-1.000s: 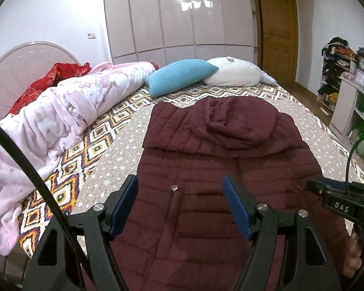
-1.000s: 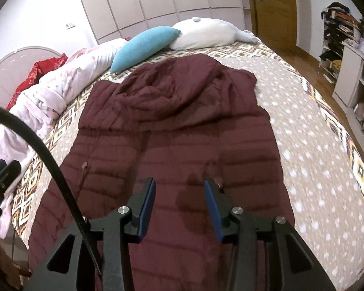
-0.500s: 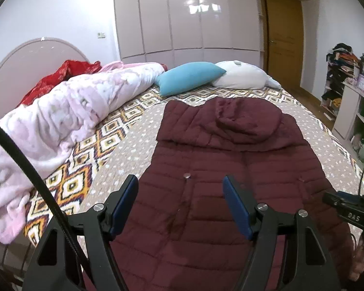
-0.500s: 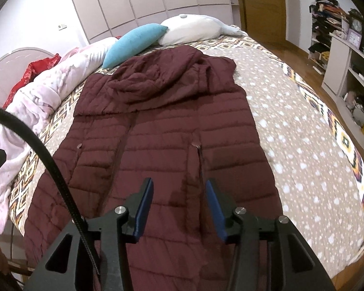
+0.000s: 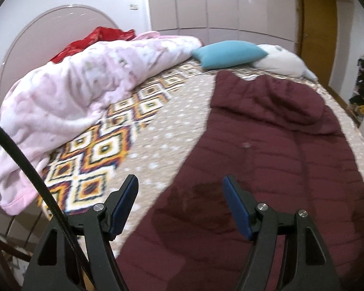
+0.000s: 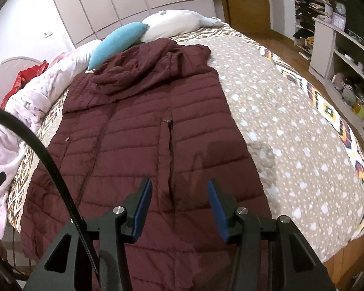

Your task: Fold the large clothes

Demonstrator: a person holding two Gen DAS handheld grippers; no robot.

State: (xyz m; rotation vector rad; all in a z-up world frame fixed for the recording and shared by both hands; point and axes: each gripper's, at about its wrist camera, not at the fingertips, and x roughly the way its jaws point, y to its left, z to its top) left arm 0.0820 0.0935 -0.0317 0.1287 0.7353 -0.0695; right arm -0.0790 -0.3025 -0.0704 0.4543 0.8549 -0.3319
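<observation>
A dark maroon quilted hooded jacket (image 5: 274, 150) (image 6: 143, 131) lies flat on the bed, hood toward the pillows, hem toward me. My left gripper (image 5: 180, 189) hovers open above the jacket's left hem edge, where it meets the bedspread, with nothing between its blue pads. Over the jacket's right half near the hem, beside the pocket zip (image 6: 168, 145), my right gripper (image 6: 179, 191) is open and its jaws are opening, nothing between them. Neither gripper touches the fabric.
A beige dotted bedspread (image 6: 291, 126) with diamond-pattern borders covers the bed. A pink blanket (image 5: 68, 92) is heaped along the left side, with red cloth (image 5: 94, 38) behind. A blue pillow (image 5: 228, 53) and a white one (image 6: 172, 24) lie at the head. Shelves (image 6: 339, 48) stand right.
Both grippers have drawn back toward the hem. The left has swung left, so bedspread now fills much of its view; the right has shifted right. The right jaws stand wider.
</observation>
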